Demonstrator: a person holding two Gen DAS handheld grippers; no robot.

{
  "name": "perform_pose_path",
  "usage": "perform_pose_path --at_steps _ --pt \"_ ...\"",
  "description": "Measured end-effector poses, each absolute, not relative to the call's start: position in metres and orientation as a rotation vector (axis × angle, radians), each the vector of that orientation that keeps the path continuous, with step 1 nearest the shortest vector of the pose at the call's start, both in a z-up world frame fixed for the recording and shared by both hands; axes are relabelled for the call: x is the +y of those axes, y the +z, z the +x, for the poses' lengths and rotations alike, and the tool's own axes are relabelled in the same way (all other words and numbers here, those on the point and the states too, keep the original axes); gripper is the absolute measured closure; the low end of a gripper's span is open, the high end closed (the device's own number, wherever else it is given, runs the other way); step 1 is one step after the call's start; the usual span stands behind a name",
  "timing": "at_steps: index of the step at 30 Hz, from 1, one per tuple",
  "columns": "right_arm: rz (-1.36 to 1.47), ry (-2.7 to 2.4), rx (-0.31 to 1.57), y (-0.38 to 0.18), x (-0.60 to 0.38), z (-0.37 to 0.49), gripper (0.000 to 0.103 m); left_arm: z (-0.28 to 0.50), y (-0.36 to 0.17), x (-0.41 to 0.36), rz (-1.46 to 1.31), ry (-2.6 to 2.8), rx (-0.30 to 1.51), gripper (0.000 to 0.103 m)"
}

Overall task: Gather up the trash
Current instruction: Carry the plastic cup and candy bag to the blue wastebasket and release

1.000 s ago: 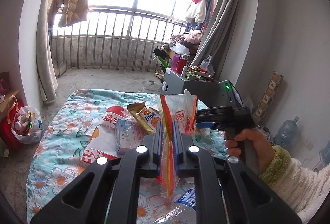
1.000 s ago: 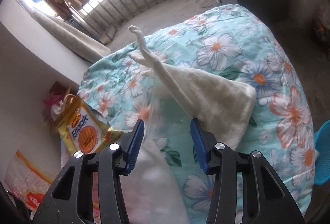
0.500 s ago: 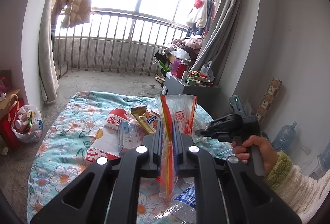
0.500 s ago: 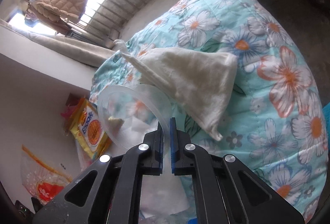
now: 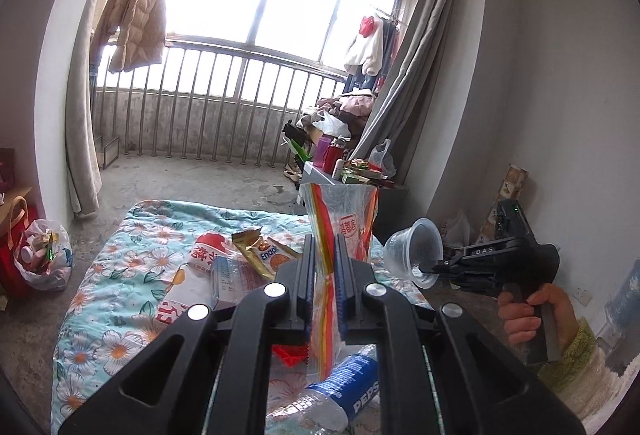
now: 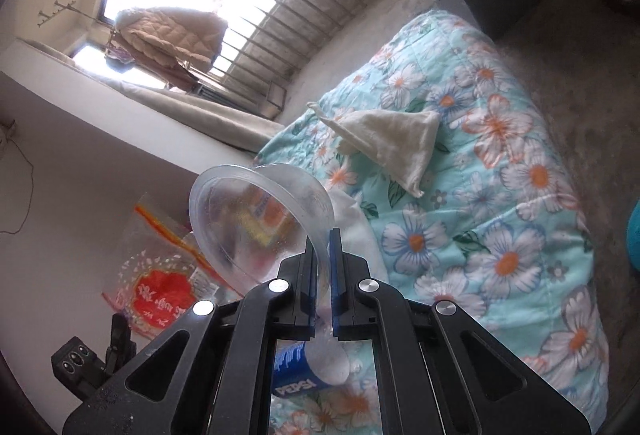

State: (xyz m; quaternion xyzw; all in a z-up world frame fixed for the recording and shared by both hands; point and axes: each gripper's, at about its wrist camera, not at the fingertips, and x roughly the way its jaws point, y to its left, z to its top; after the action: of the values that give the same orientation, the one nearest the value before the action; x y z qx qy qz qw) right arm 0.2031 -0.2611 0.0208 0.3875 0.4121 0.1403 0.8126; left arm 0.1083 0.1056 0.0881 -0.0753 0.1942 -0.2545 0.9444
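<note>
One clear plastic cup [image 6: 260, 223] is pinched by its wall between the closed jaws of the right gripper [image 6: 323, 255], held in the air above the floral quilt [image 6: 500, 235]; one clear bag [image 5: 340, 231] with red and yellow stripes and a red label, characters not readable, is clamped upright in the closed left gripper [image 5: 323, 255]. On the quilt are counted one "PEPSI" bottle [image 5: 344, 395], one "Enaak" wrapper [image 5: 266, 255] and one white cloth [image 6: 392, 139]. The bottle is partly hidden by gripper frames, and a red-and-white packet [image 5: 204, 255], possibly one item, is partly covered.
</note>
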Motion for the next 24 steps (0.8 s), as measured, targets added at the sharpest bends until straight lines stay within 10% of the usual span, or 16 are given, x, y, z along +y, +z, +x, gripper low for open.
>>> perform_pose_path --at_steps 24 --pt "1.03 0.03 0.59 0.013 -0.384 0.036 0.099 0.099 0.099 -0.098 0.071 -0.884 0.499 0.094"
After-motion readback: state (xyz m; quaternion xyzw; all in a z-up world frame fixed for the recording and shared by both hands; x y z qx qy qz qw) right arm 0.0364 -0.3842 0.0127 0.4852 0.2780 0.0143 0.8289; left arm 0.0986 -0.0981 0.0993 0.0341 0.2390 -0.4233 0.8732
